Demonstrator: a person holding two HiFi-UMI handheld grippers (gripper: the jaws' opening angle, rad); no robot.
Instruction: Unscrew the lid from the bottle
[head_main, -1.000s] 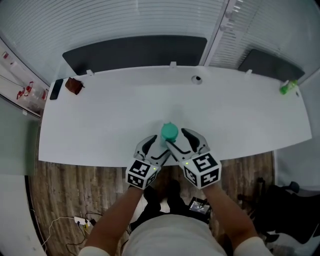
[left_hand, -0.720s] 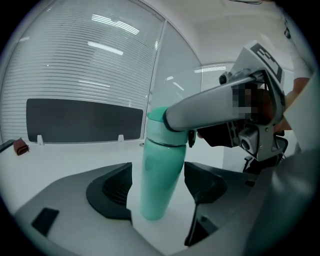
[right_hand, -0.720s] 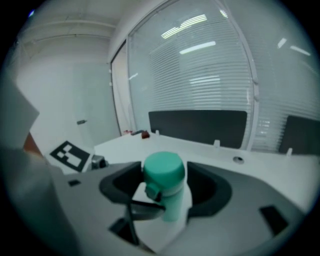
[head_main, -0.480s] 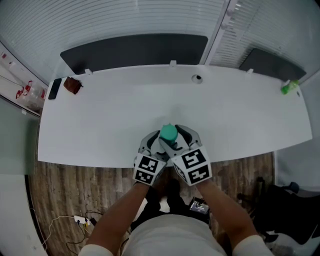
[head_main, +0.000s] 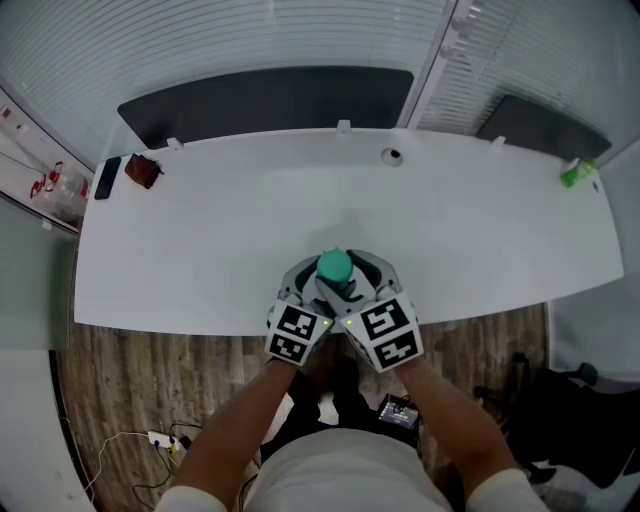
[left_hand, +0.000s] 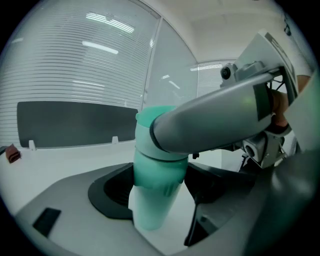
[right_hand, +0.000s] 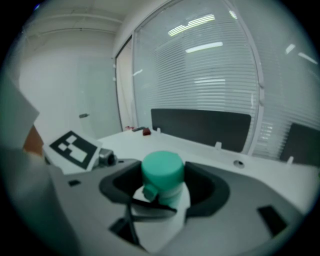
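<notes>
Where the person's two tools meet, the left gripper (left_hand: 162, 190) is clamped on the pale bottle (left_hand: 150, 212) low down. The right gripper (right_hand: 165, 189) seems closed round its green lid (right_hand: 162, 167). The bottle stands upright at the white table's (head_main: 200, 230) near edge.

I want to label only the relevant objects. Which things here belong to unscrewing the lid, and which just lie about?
Job: bottle, green lid, left gripper, right gripper.
Lying about: black phone, brown object, small green object.
</notes>
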